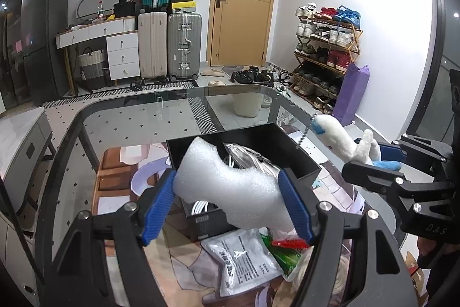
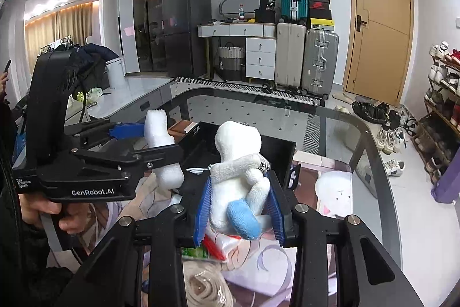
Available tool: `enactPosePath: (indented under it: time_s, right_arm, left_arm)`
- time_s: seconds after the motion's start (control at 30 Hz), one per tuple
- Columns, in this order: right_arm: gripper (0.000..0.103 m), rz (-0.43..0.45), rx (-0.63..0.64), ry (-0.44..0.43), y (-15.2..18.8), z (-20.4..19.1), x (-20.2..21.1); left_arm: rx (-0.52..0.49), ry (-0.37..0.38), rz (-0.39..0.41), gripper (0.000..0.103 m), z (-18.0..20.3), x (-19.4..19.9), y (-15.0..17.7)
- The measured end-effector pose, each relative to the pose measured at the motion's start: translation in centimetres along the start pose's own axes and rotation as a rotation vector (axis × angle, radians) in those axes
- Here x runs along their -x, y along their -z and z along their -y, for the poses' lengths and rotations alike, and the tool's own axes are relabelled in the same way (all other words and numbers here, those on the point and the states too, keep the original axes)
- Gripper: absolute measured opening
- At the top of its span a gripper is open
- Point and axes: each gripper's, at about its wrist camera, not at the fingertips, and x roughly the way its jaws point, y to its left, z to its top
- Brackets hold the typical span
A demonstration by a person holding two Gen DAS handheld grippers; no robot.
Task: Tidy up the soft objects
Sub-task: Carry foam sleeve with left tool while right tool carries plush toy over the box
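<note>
Looks like mid-task to me: both soft things are picked up but neither is in the black box (image 1: 287,151) on the glass table (image 1: 138,120) yet. The left gripper (image 1: 227,203) squeezes the white foam piece (image 1: 230,177) just in front of the box's near wall; the right gripper (image 2: 240,209) is clamped on the plush toy (image 2: 238,171) by its right edge.

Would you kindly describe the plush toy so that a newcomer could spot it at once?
Start at the glass table and find the black box on it. Just above the box's near right side, the right gripper is shut on the plush toy. Unlike the plain white foam beside it, it is furry, with a blue foot and a bead chain.
</note>
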Motion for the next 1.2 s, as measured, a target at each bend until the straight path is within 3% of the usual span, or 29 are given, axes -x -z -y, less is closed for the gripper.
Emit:
enactPosePath:
  time_s: [0.77,1.2]
  right_arm:
    - [0.036,-0.054,-0.047,0.006,-1.4,2.7,-6.1]
    - [0.036,-0.085,-0.057,-0.002,-1.4,3.5,-9.2]
  left_arm:
    - [0.022,-0.016,-0.051,0.072,-1.5,-5.9,-1.4]
    - [-0.029,-0.041,-0.094,0.072,-0.9,-8.7,-1.4]
